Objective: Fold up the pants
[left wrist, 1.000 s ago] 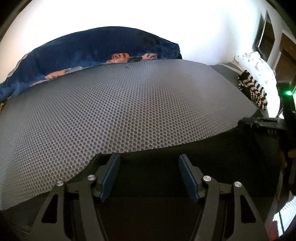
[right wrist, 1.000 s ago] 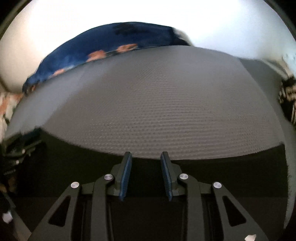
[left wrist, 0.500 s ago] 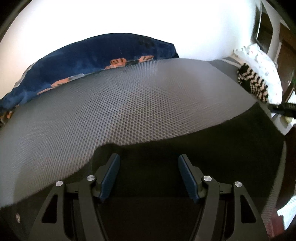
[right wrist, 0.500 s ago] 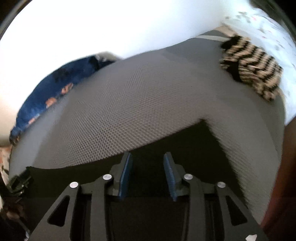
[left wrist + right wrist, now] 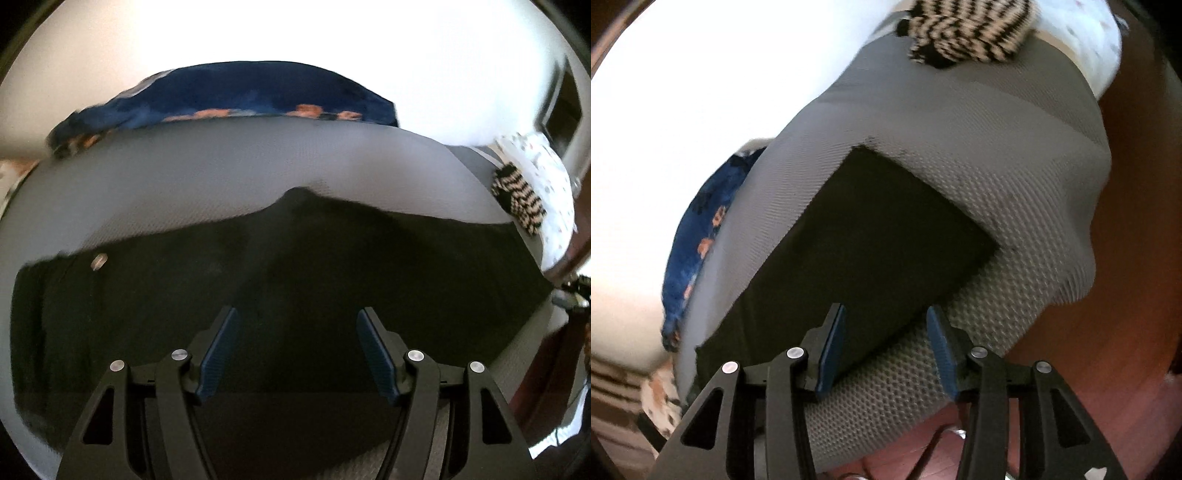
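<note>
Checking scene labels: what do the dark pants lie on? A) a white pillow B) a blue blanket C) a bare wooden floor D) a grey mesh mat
D: the pants lie spread on the grey honeycomb mat, which shows around their edges in both views.

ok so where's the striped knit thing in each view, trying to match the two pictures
Left wrist view: the striped knit item sits at the far right edge, on the grey mesh mattress, against the white spotted pillow.
Right wrist view: the same item is at the top centre, cut by the frame edge.
Shared landmark: the black pants lying on the mattress, and the blue floral blanket at its far side.
</note>
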`<state>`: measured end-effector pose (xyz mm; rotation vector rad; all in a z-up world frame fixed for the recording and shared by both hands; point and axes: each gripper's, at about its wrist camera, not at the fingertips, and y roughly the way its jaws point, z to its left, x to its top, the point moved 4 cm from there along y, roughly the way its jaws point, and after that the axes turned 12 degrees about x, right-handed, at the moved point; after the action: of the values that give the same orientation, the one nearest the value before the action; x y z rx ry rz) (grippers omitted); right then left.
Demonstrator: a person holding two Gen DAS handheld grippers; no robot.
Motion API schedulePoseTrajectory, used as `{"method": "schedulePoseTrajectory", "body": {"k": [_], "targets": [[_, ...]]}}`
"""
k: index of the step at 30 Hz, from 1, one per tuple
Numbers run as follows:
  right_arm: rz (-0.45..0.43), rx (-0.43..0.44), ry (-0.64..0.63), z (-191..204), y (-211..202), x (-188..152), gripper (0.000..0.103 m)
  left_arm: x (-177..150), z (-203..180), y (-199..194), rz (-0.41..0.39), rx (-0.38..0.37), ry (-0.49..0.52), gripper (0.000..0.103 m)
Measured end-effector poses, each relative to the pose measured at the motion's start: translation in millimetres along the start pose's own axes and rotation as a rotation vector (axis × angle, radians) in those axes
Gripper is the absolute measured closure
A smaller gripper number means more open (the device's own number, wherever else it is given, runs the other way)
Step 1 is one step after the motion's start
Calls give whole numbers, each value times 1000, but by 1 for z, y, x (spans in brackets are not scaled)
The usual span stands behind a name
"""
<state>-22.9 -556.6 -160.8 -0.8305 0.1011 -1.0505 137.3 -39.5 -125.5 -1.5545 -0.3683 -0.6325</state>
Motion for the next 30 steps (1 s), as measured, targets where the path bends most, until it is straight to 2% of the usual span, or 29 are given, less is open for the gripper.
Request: {"method": "schedulePoseTrajectory", "body": {"k": [3, 8, 13, 14, 16, 18, 21, 25, 30], "targets": [[-27, 43, 77, -15, -2, 1, 59, -8, 14, -4, 11, 13, -56, 36], [-61, 52, 125, -33, 6, 12, 59, -18, 29, -6, 21, 62, -113, 36], [-118, 148, 182, -43, 16, 30, 61, -23, 34, -2, 42, 70, -155, 35], [-119, 152, 186, -43, 19, 33, 63, -23, 35, -1, 44, 70, -159, 35], [-98, 154, 186, -42, 29, 37, 87, -24, 36, 1, 49, 70, -172, 35], [-81, 167, 193, -37, 35, 38, 91, -26, 37, 0, 47, 66, -183, 35], [-86, 214, 150, -12, 32, 39, 93, -26, 40, -4, 30, 65, -186, 35], [-60, 272, 41, 46, 31, 34, 93, -24, 47, -9, 10, 61, -207, 35], [41, 357, -110, 136, 55, 10, 93, -25, 57, -17, -8, 54, -236, 35]]}}
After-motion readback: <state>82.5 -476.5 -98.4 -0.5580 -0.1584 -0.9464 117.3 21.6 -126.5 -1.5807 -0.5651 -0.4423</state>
